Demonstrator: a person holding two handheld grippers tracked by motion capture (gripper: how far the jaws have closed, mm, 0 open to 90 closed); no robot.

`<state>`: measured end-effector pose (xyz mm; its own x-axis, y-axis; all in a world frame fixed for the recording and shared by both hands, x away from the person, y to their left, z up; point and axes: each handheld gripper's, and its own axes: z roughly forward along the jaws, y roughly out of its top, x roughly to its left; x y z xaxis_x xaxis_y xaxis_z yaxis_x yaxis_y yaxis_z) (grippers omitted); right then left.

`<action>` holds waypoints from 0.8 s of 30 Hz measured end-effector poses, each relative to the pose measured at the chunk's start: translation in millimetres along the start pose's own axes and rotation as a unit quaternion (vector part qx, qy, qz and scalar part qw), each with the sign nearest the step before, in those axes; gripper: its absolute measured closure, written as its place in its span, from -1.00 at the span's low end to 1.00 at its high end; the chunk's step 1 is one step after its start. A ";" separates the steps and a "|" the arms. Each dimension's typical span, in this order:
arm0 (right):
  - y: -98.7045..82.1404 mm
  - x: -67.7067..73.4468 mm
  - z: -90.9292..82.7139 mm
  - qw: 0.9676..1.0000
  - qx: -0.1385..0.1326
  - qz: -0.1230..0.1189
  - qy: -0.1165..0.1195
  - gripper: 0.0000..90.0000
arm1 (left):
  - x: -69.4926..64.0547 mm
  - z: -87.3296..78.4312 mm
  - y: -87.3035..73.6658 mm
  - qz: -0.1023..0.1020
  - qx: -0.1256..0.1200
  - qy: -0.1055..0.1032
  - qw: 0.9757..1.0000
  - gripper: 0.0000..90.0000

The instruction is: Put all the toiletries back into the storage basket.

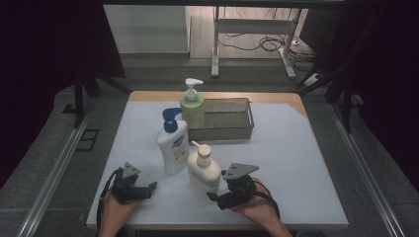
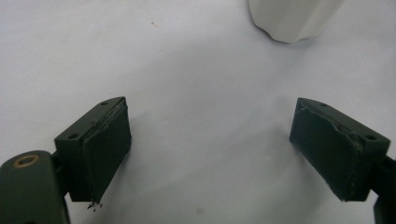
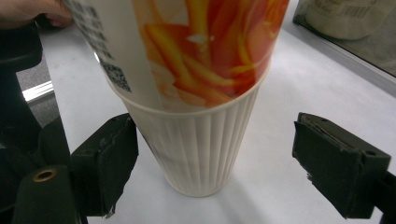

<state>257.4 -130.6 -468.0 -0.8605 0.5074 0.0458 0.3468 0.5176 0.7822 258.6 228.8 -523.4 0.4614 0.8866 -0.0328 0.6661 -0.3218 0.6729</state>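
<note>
Three pump bottles stand mid-table: a green one with a white pump (image 1: 191, 106), a white one with a blue pump (image 1: 173, 143), and a small cream one (image 1: 203, 170) nearest me. My right gripper (image 1: 215, 196) is open at the cream bottle's right side. In the right gripper view its jaws straddle the ribbed, orange-labelled bottle (image 3: 201, 140), the left pad (image 3: 109, 163) almost touching it and the right one well apart. My left gripper (image 1: 150, 186) rests open on the table, left of that bottle. Between its jaws (image 2: 210, 140) there is bare table, with a white bottle's foot (image 2: 292, 18) ahead.
A shallow metal basket (image 1: 247, 116) sits behind the bottles, against the green one; its wall (image 3: 355, 51) is in the right gripper view. The table's front edge (image 1: 217, 227) lies just under both hands. The left hand (image 3: 28, 11) appears beyond the cream bottle.
</note>
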 end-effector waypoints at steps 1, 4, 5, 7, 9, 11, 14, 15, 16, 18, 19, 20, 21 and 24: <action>0.1 -0.1 0.0 1.000 0.001 -0.001 -0.001 -0.67 | 0.0 0.0 0.0 0.000 0.000 0.000 1.000 -0.73; 0.5 -0.4 0.1 1.000 0.000 -0.002 -0.003 -0.63 | 0.0 0.0 0.0 0.000 0.000 0.000 1.000 -0.73; 0.8 -0.6 0.2 1.000 -0.002 0.000 -0.004 -0.61 | 0.0 0.0 0.0 0.000 0.000 0.000 1.000 -0.73; 1.2 -1.0 0.5 1.000 -0.004 0.001 -0.003 -0.60 | 0.0 0.0 0.0 0.000 0.000 0.000 1.000 -0.73; 2.8 -0.5 1.8 1.000 -0.008 -0.002 -0.004 -0.56 | 0.0 0.0 0.0 0.000 0.000 0.000 1.000 -0.73; 3.9 -0.1 2.1 1.000 -0.007 -0.006 -0.004 -0.55 | 0.0 0.0 0.0 0.000 0.000 0.000 1.000 -0.73; 4.9 0.0 1.7 1.000 -0.008 -0.014 -0.006 -0.52 | 0.0 0.0 0.0 0.000 0.000 0.000 1.000 -0.73; 5.2 -0.2 1.4 1.000 -0.009 -0.016 -0.007 -0.50 | 0.0 0.0 0.0 0.000 0.000 0.000 1.000 -0.73; 5.6 -0.5 0.9 1.000 -0.010 -0.016 -0.007 -0.49 | 0.0 0.0 0.0 0.000 0.000 0.000 1.000 -0.73; 6.5 -1.3 0.7 1.000 -0.013 -0.017 -0.009 -0.47 | 0.0 0.0 0.0 0.000 0.000 0.000 1.000 -0.73; 7.3 -2.0 0.8 1.000 -0.013 -0.014 -0.007 -0.45 | 0.2 0.0 0.0 0.002 0.000 0.000 1.000 -0.73; 8.2 -2.7 1.0 1.000 -0.014 -0.012 -0.006 -0.44 | 0.2 0.0 0.0 0.002 0.000 0.000 1.000 -0.73; 9.2 -3.1 1.3 1.000 -0.015 -0.011 -0.005 -0.43 | 0.2 0.0 0.0 0.002 0.000 0.000 1.000 -0.73; 13.0 -2.3 2.9 1.000 -0.017 -0.007 -0.002 -0.39 | 0.0 0.0 0.0 0.000 0.000 0.000 1.000 -0.73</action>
<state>264.9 -123.1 -459.7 -0.8631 0.5040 0.0326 0.3223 0.5001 0.8038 258.6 228.8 -523.4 0.4616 0.8865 -0.0323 0.6658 -0.3221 0.6730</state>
